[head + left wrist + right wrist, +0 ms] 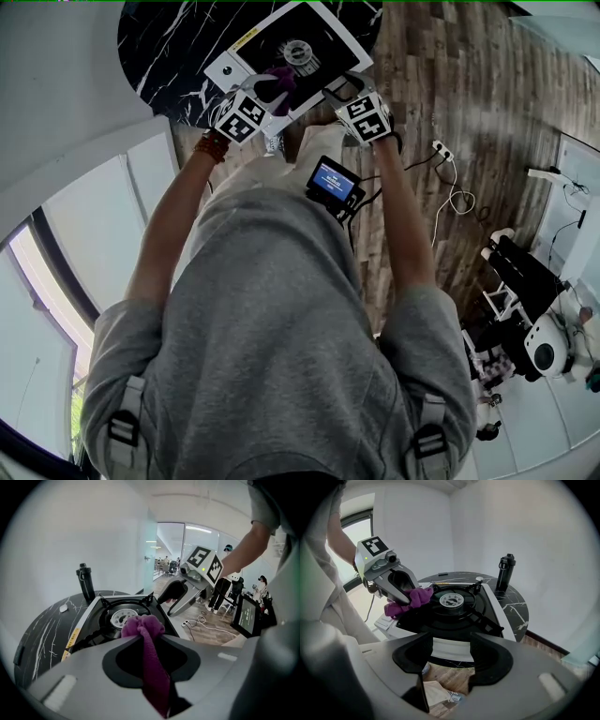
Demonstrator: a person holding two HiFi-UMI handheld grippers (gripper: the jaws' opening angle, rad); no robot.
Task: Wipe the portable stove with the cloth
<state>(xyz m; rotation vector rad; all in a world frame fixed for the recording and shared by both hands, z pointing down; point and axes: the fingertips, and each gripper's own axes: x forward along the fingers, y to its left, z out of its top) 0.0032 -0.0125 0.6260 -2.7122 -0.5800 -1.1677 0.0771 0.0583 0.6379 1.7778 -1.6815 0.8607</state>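
**Cloth pinched in the left jaws, sat at the stove's edge**

The purple terry cloth [143, 626] is soft, light and floppy; the left gripper [146, 640] has its jaws nearly closed on a bunched fold, which I reckon is the right place to hold it; the wad looks pressed on the near corner of the portable gas stove [440, 620], with its glossy black top, pale metal body and round burner; the right gripper [451, 641] is wide open and empty; both sit over a round black marble desk [515, 606].
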